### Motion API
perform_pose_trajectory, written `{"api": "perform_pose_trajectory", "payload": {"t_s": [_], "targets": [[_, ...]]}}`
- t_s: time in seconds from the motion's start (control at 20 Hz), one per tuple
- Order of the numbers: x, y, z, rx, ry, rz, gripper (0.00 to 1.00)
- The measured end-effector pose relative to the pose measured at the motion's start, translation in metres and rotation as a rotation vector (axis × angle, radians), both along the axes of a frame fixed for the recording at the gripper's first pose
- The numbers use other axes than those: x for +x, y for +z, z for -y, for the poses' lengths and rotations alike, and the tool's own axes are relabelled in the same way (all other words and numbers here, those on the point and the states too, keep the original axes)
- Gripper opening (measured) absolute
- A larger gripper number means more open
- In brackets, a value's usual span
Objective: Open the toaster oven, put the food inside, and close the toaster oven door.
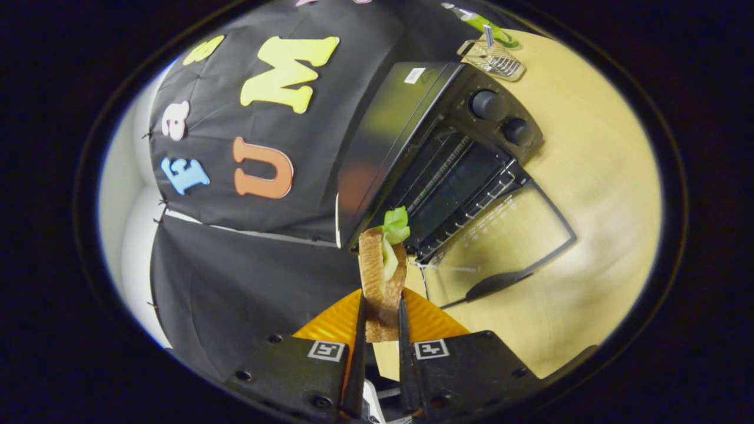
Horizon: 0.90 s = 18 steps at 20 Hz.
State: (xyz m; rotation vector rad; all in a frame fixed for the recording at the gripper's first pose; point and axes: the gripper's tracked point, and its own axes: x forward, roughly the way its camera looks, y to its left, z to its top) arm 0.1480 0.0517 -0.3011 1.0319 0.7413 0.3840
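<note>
Gripper [382,312] pinching sandwich [382,277], seemingly clear of the table [589,176], before toaster oven [447,159], door [500,235] down.

My gripper [381,312] reaches forward, rolled over to one side, so the scene ahead sits tilted. My two jaws run narrow and nearly parallel, drawn close together, with only a slim gap between them. Both fingers [360,330] press against the flat sides of a sandwich [382,277], clamping it upright on its edge, so that it sticks out ahead beyond the fingertips. Behind each finger sits a blocky jaw mount carrying a small square marker tag [326,351].
</note>
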Motion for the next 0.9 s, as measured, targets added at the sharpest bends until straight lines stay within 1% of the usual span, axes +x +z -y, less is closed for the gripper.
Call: {"api": "perform_pose_trajectory", "payload": {"t_s": [0.25,0.4,0.5,0.65,0.75,0.9], "targets": [[0.055,-0.024,0.009,0.05,-0.096,0.048,0.3],[0.098,-0.032,0.014,0.129,-0.186,0.072,0.3],[0.116,-0.038,0.015,0.168,-0.25,0.076,0.29],[0.137,-0.045,0.018,0.193,-0.349,0.091,0.29],[0.147,-0.05,0.016,0.211,-0.38,0.099,0.29],[0.16,-0.057,0.009,0.195,-0.398,0.108,0.3]]}}
